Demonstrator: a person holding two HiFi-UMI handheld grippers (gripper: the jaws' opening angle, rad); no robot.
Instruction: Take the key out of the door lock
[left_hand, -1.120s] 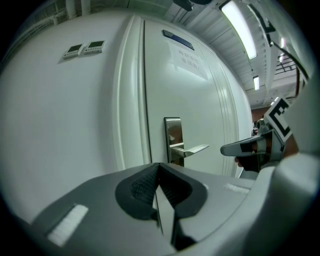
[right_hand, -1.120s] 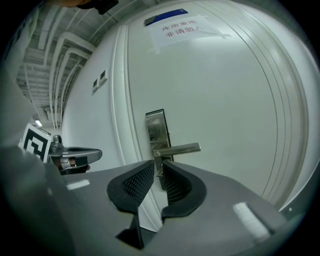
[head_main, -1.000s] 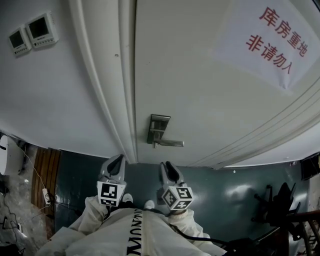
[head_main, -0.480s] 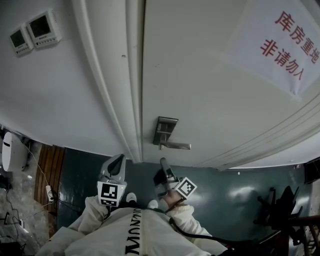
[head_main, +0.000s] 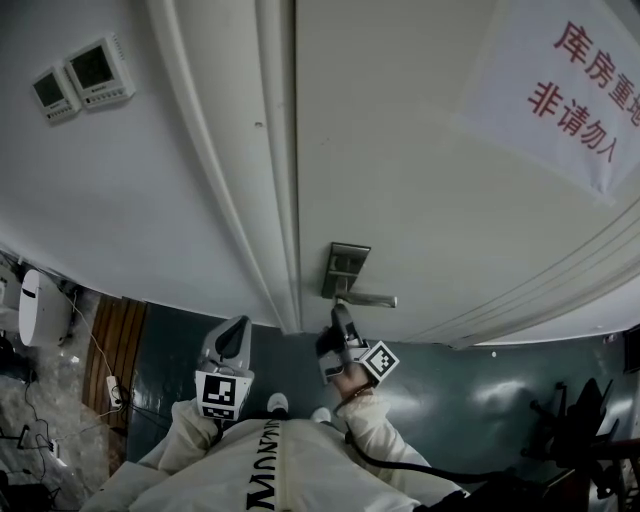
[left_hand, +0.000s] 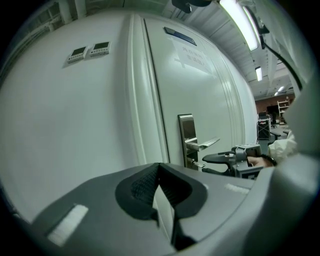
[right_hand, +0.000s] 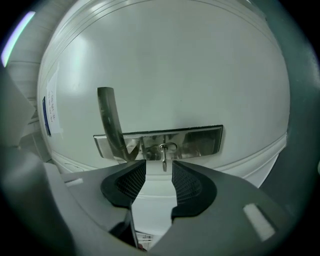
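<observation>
A small metal key (right_hand: 164, 155) sticks out of the steel lock plate (right_hand: 200, 141) on the white door, beside the lever handle (right_hand: 112, 125). My right gripper (right_hand: 158, 172) is open, its tips just short of the key and either side of it, not touching it. In the head view the right gripper (head_main: 340, 315) points up at the lock plate (head_main: 347, 270) under the handle (head_main: 372, 299). My left gripper (head_main: 232, 345) hangs back by the door frame, shut and empty. The left gripper view shows the key (left_hand: 199, 164) with the right gripper (left_hand: 210, 164) close to it.
The white door frame (head_main: 250, 200) runs just left of the lock. Two wall control panels (head_main: 80, 75) sit at upper left, and a paper sign (head_main: 580, 90) is on the door. A white device (head_main: 40, 305) and cables lie on the floor at left, a chair (head_main: 590, 440) at right.
My right gripper has risen toward the lock, turned on its side and opened its jaws. The left gripper has stayed low. The head view has shifted, so the lock sits further right.
</observation>
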